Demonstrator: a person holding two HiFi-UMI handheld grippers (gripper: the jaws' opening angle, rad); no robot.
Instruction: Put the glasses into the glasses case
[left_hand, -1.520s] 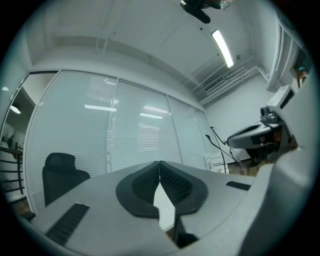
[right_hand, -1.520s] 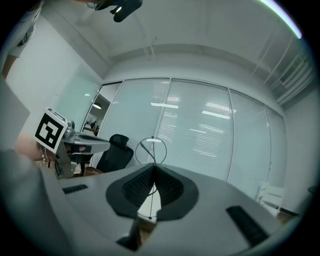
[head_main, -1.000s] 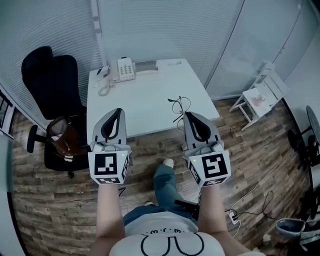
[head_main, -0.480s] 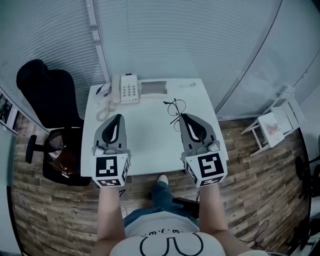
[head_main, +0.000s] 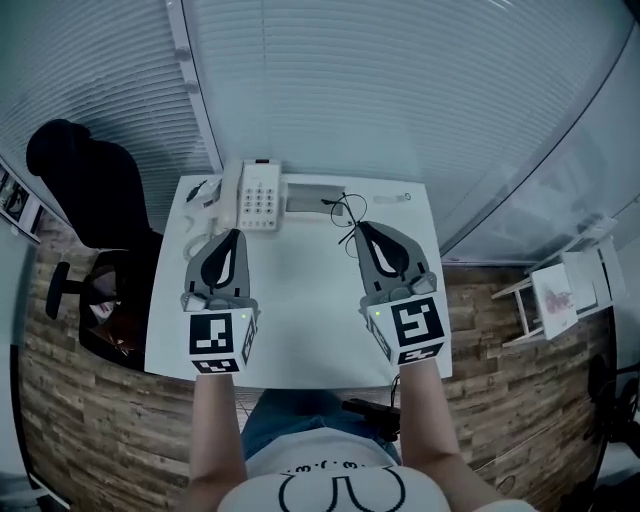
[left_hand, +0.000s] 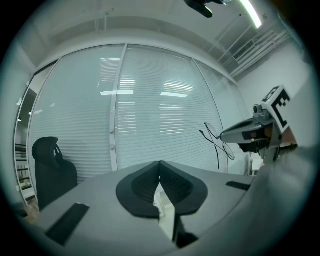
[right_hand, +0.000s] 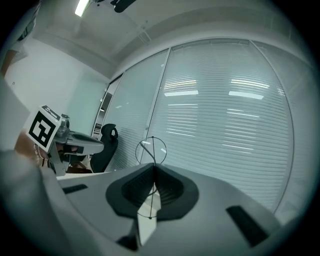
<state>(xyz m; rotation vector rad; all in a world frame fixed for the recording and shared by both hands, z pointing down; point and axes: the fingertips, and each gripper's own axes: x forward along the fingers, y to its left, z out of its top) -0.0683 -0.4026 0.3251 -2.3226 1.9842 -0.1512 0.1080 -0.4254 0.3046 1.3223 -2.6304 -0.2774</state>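
Note:
My right gripper (head_main: 360, 228) is shut on thin wire-framed glasses (head_main: 350, 212), which stick out ahead of its tips above the white table (head_main: 300, 300). In the right gripper view one round lens (right_hand: 151, 150) stands above the closed jaws and a thin temple runs down between them. A grey oblong box (head_main: 312, 198), perhaps the glasses case, lies at the table's far edge just left of the glasses. My left gripper (head_main: 236, 233) hovers over the table's left half, shut and empty. From the left gripper view the glasses (left_hand: 218, 142) show at the right gripper's tip.
A white desk phone (head_main: 260, 195) sits at the back left beside the grey box, its cord (head_main: 198, 240) trailing down the left side. A black office chair (head_main: 85, 180) stands left of the table. Blinds close off the far side; a white stool (head_main: 565, 285) is at right.
The person has stepped up to the table. Both grippers, earlier over the floor at its near edge, now reach over the tabletop, and the glasses came along in the right one.

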